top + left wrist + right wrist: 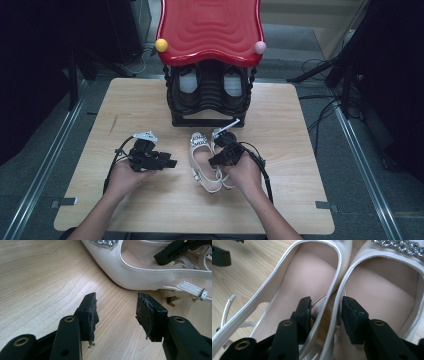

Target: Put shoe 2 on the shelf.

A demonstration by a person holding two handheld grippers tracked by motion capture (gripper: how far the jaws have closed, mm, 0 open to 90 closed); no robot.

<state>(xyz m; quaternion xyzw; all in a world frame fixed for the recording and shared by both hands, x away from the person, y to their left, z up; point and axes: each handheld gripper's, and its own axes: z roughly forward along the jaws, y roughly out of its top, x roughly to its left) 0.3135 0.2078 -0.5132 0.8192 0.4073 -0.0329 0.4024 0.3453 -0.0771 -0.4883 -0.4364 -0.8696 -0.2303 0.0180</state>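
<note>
White shoes: a pair of glossy slingback shoes (206, 162) lies side by side at the middle of the wooden table (150, 210), toes toward the far edge, heels toward the person.
Left shoe (294, 287): seen in the right gripper view with its pink insole open to the camera; its strap buckle lies at the near end.
Right shoe (387, 290): just beside the left one, their inner side walls touching; a row of clear stones crosses its toe.
Right gripper (325, 315): jaws spread, one dipped inside each shoe, so the two touching inner walls stand between the pads; not yet pinched.
Left gripper (116, 312): jaws spread with only bare wood between them; it rests low over the table, left of the shoes and near the left shoe's outer side, not touching it.
Rack: a black shoe rack (207, 97) with a red wavy top stands at the far edge, another pair of shoes inside, well apart from the white pair.
</note>
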